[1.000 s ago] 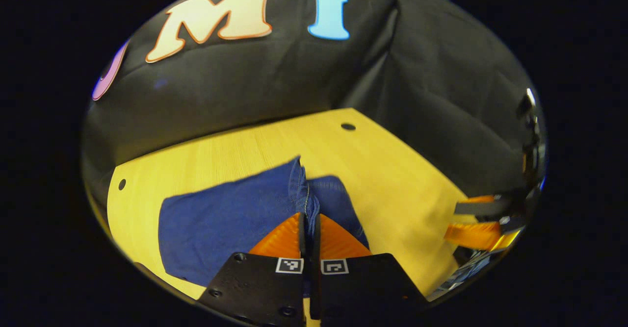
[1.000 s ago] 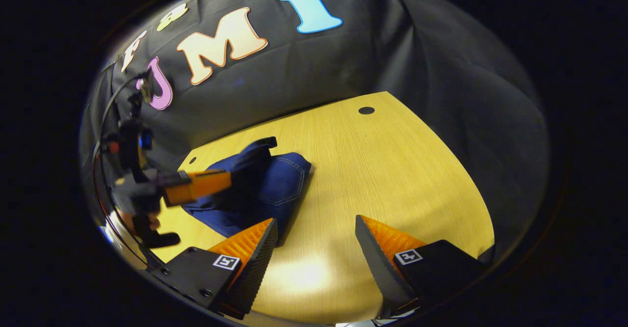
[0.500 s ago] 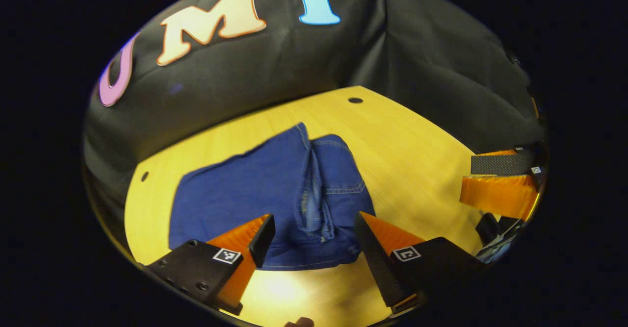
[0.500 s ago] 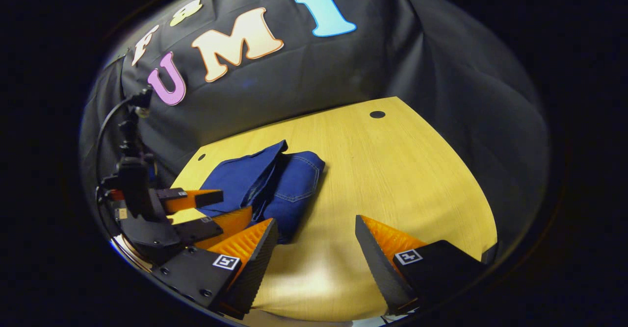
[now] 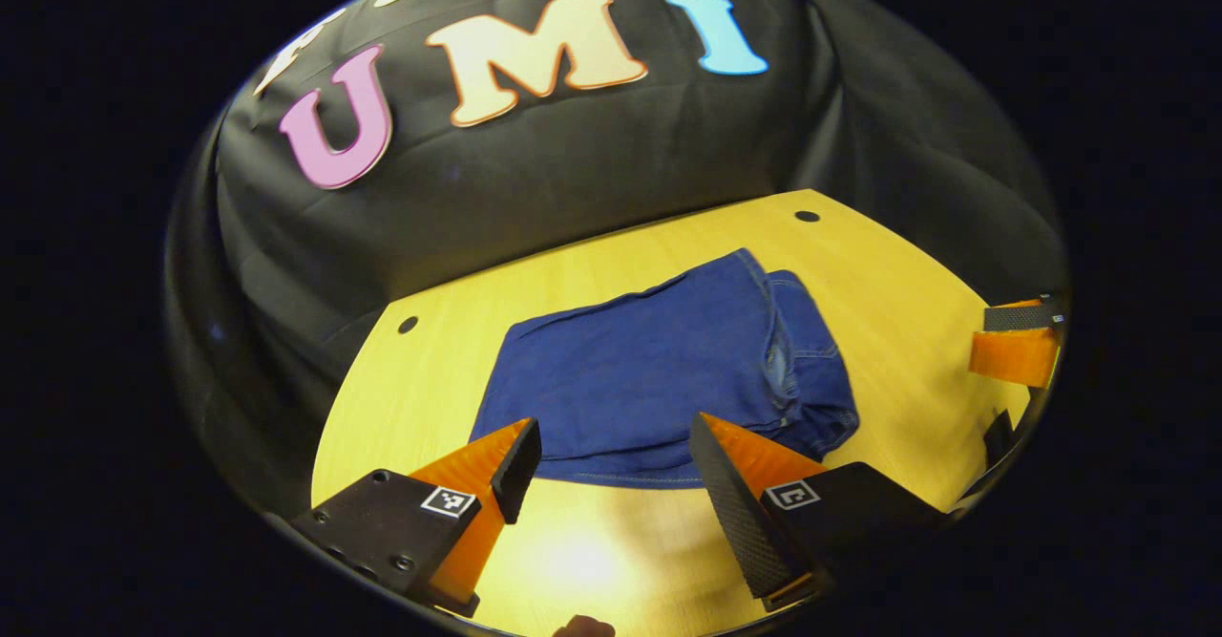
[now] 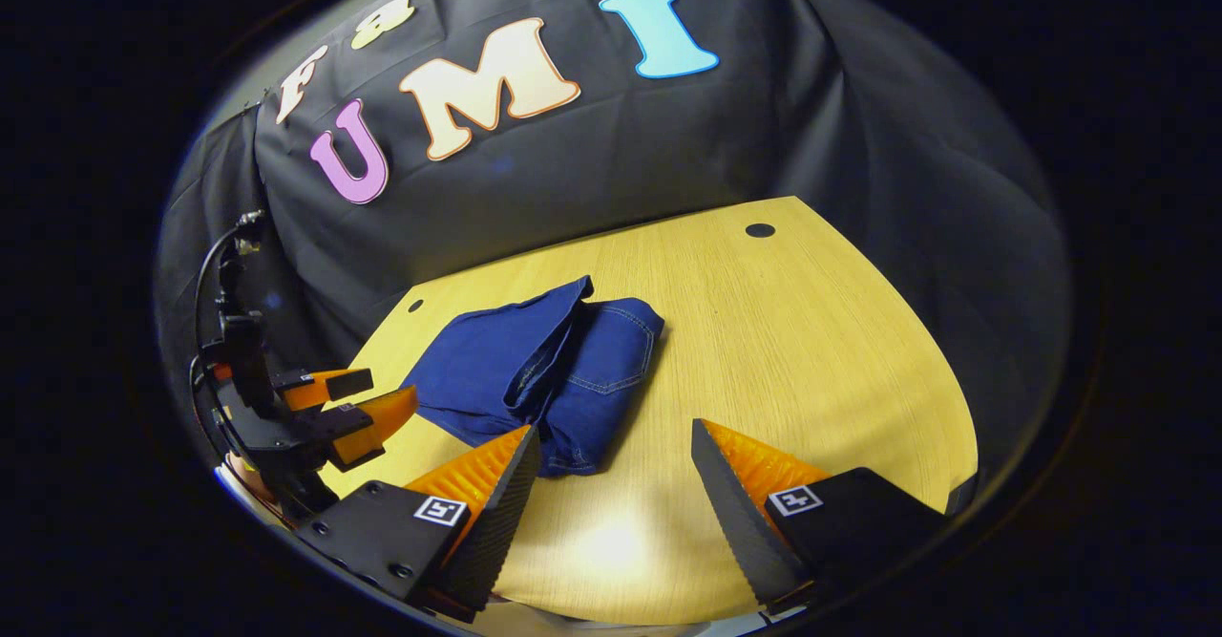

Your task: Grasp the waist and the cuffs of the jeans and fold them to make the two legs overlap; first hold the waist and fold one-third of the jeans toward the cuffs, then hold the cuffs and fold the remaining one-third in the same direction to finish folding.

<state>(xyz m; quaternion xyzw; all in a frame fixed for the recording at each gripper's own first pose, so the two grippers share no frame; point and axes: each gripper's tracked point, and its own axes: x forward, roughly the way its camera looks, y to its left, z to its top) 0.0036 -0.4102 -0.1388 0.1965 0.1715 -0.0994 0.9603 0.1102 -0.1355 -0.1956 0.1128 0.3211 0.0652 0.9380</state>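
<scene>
The dark blue jeans (image 5: 659, 374) lie folded into a compact stack on the yellow wooden table (image 5: 907, 274). In the right gripper view the jeans (image 6: 539, 370) sit left of centre, a pocket seam showing on the right part. My left gripper (image 5: 611, 451) is open, pulled back just short of the stack's near edge, holding nothing. My right gripper (image 6: 611, 456) is open too, over bare table to the right of the stack. The left gripper (image 6: 348, 408) also appears at the left in the right gripper view, open and apart from the cloth. The right gripper's fingers (image 5: 1017, 346) show at the right edge of the left gripper view.
Black cloth walls close the booth behind and to the right of the table (image 6: 811, 350). Small round holes (image 6: 760, 230) (image 5: 408, 325) mark the table's far corners. Bare tabletop stretches to the right of the jeans. A fingertip (image 5: 582, 627) shows at the bottom edge.
One second ago my left gripper was shut on a lifted fold of the jeans. It has since let go, opened and drawn back, and the fold now lies flat. The right gripper stayed open.
</scene>
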